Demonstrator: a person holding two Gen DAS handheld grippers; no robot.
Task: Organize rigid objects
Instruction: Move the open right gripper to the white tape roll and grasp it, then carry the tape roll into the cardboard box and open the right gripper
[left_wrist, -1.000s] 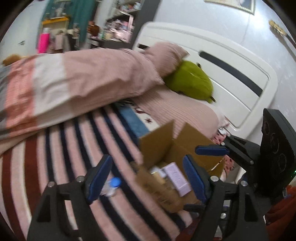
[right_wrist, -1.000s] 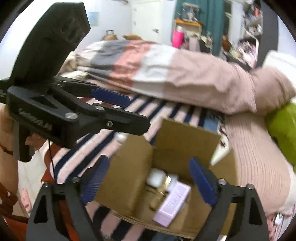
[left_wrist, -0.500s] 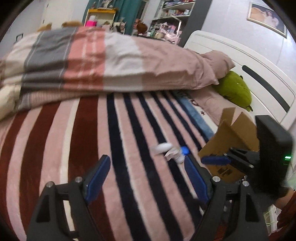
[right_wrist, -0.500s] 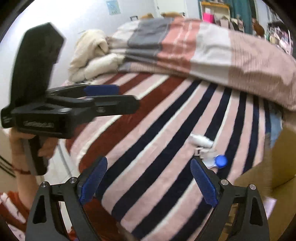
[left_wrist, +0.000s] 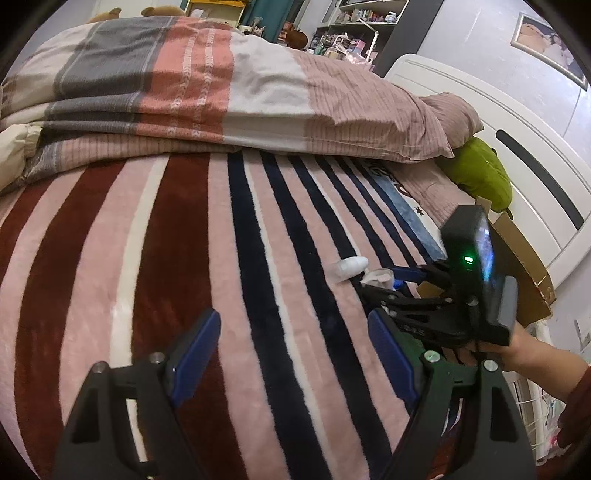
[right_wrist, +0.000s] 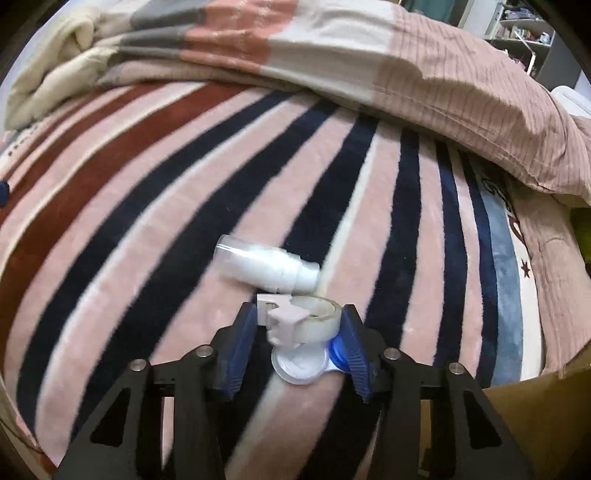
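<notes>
Right gripper (right_wrist: 299, 332) has dropped in from half a second ago, when it hung over the blanket with jaws spread wide; now both blue pads sit either side of the tape dispenser (right_wrist: 308, 319), jaws closed in on it and touching both flanks. Left gripper (left_wrist: 291, 354) stays released, jaws wide, nothing between them, hovering over the striped blanket (left_wrist: 184, 258).

Near side, right wrist view: small round white cap piece with a blue bit (right_wrist: 301, 363) lies on the blanket right under the dispenser, between the pads. Cardboard box (right_wrist: 535, 417) edge at near right, close beside the gripper. The dispenser is a translucent white tape roll in a pale clip-like holder, roll's flat face up, the holder's tab sticking out left. Slight motion blur.

Just beyond, touching or almost touching the dispenser: white bottle (right_wrist: 266, 266), lying on its side, clear base end to far left, cap end to near right, long axis running left-right with a slight tilt. Contents white.

Far: folded pink-grey duvet (right_wrist: 332, 48) across the bed's far side. Left wrist view shows a green plush (left_wrist: 480, 173) by the white headboard (left_wrist: 517, 122) far right, shelves (left_wrist: 362, 22) behind.
</notes>
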